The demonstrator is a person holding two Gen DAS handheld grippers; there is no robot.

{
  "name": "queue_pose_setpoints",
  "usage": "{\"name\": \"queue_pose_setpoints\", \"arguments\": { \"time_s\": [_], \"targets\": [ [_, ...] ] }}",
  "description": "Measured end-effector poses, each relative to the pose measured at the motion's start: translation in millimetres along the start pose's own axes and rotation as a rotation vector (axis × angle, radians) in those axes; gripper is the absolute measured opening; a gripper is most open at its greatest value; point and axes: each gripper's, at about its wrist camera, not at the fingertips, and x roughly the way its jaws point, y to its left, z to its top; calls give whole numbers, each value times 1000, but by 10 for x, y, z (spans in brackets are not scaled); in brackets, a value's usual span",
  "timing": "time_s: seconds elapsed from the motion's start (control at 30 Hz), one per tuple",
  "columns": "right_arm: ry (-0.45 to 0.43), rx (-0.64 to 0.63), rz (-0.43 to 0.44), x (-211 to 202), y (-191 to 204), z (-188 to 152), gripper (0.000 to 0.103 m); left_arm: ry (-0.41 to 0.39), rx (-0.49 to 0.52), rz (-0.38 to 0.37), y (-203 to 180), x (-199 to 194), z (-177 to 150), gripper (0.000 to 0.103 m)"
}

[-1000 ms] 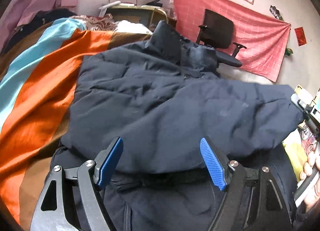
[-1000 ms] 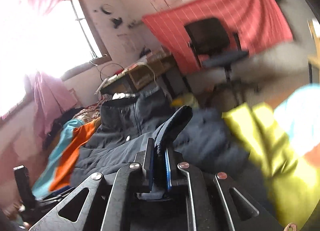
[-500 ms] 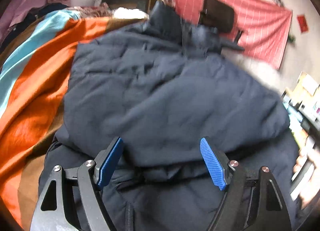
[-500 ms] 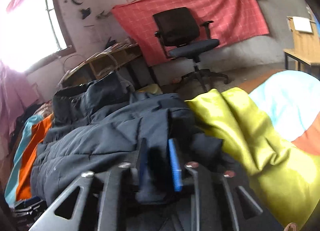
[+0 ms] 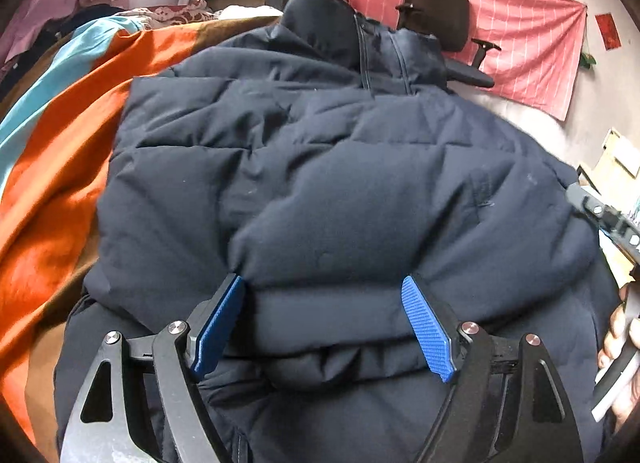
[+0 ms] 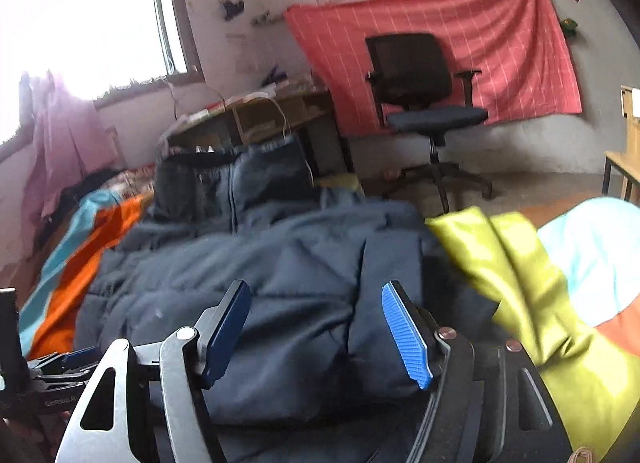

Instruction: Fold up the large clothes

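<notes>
A dark navy puffer jacket (image 5: 320, 167) lies on the bed with its sleeves folded over the body and its collar standing at the far end. It also shows in the right wrist view (image 6: 248, 275). My left gripper (image 5: 324, 303) is open, its blue pads either side of the jacket's near folded edge. My right gripper (image 6: 316, 315) is open over the jacket's right side, holding nothing. The right gripper's body shows at the edge of the left wrist view (image 5: 604, 219), and the left one in the right wrist view (image 6: 52, 367).
An orange, teal and brown bedspread (image 5: 52, 143) covers the bed. A yellow-green cloth (image 6: 520, 283) lies to the right of the jacket. A black office chair (image 6: 424, 103) and a desk (image 6: 260, 119) stand beyond the bed, by a red wall cloth (image 6: 460, 51).
My right gripper was shut on the jacket's sleeve, carried it across onto the body and has now opened and let it go. My left gripper stayed open and moved closer to the jacket.
</notes>
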Motion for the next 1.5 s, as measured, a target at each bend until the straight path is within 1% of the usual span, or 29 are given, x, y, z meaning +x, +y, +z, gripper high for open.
{"name": "queue_pose_setpoints", "arguments": {
  "time_s": [0.07,0.13,0.27,0.37,0.43,0.47,0.5,0.53,0.57,0.6,0.63,0.67,0.7,0.77,0.83,0.9,0.97,1.07,1.1,1.13,1.2,1.27,1.37,1.47,1.5],
  "targets": [
    [43,-7,-22,127,13,-52,60,16,17,9,-20,54,-8,78],
    [87,1,-47,259,-25,-118,58,28,24,13,-19,91,-10,80],
    [98,-9,-67,338,-32,-202,58,34,6,6,26,93,-15,88],
    [98,-17,-77,344,-30,-222,58,49,-5,-5,45,17,9,89],
    [99,-10,-76,293,-33,-196,58,62,-36,-13,80,-83,20,88],
    [101,-2,-80,224,-37,-164,59,64,-54,-22,96,-131,18,88],
    [103,0,-85,143,-23,-129,61,64,-92,-53,139,-218,11,89],
    [102,2,-87,56,-21,-102,65,63,-119,-81,172,-285,6,88],
    [103,6,-78,-63,-15,-63,72,65,-158,-117,227,-385,2,88],
    [110,10,-64,-151,-14,-31,75,66,-192,-144,286,-487,-5,88],
    [123,16,-46,-255,-14,13,79,66,-208,-155,314,-550,3,88],
    [139,28,-28,-368,-16,61,80,65,-225,-168,370,-645,4,88],
    [150,37,-15,-454,-16,97,81,69,-230,-171,442,-769,11,88],
    [185,56,17,-645,-17,166,89,77,-212,-159,543,-943,38,88],
    [228,79,36,-821,-9,216,93,97,-181,-145,629,-1084,87,89],
    [294,93,43,-961,27,256,95,128,-153,-122,703,-1173,144,89],
    [369,94,32,-996,85,287,95,157,-118,-93,775,-1238,249,89],
    [458,84,32,-947,197,364,95,171,-95,-49,861,-1246,486,89],
    [468,78,34,-915,220,397,95,172,-104,-47,904,-1242,542,88],
    [473,70,36,-858,247,465,95,166,-116,-45,923,-1225,664,89],
    [462,63,44,-763,264,566,95,134,-117,-50,941,-1176,896,89],
    [443,64,52,-555,262,747,95,85,-98,-55,902,-1109,1161,89],
    [403,53,54,-120,252,1032,95,-11,-59,-33,743,-844,1671,89],
    [355,60,65,371,226,1319,95,-100,-38,-11,608,-518,2080,89],
    [337,70,73,569,210,1429,95,-112,-34,-3,574,-412,2179,89]
  ]
}}
